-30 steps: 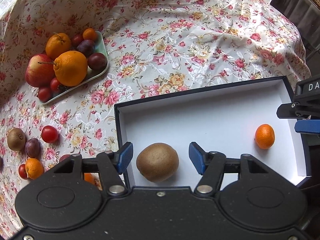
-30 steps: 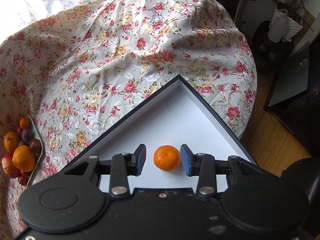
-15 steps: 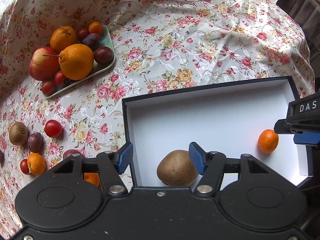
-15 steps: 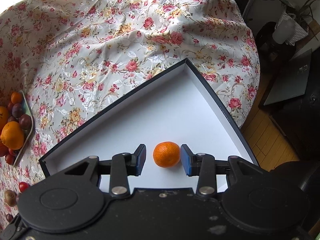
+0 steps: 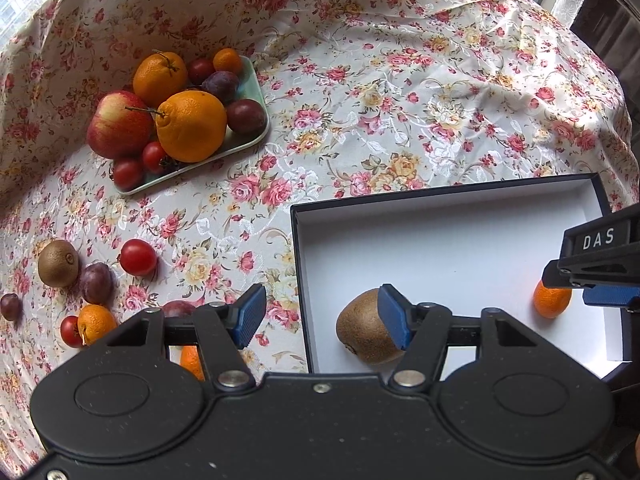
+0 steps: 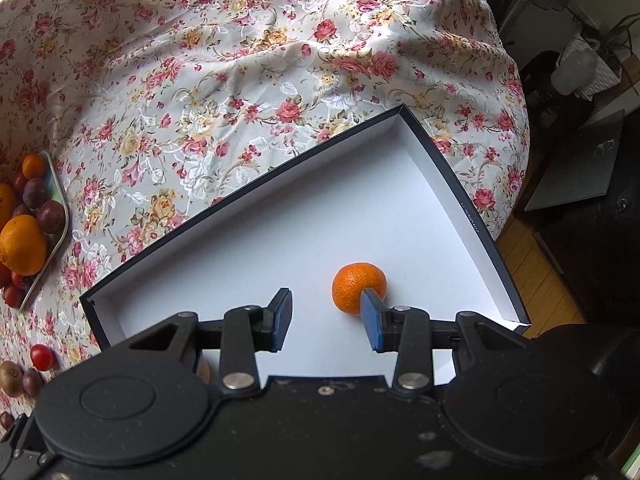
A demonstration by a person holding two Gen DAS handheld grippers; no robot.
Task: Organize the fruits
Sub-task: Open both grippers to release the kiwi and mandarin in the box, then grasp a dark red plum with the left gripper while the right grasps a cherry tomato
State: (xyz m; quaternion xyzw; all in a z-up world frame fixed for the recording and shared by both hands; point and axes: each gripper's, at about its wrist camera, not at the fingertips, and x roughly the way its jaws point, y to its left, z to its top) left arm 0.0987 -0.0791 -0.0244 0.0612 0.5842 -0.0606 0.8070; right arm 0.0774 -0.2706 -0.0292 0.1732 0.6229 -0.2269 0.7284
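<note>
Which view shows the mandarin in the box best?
The right wrist view: the mandarin sits nearly whole on the white box floor. The left wrist view shows it at the edge, partly hidden by the other claw.

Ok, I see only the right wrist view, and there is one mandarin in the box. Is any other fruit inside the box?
Observer: Yes, a kiwi lies in the box, near its left wall.
Operator: Do the left tongs hold it?
Observer: No. The left tongs are open and grip nothing; the kiwi rests on the box floor, partly behind one finger.
Operator: Is any mandarin loose on the cloth?
Observer: Yes, a small mandarin lies on the cloth, left of the box.
</note>
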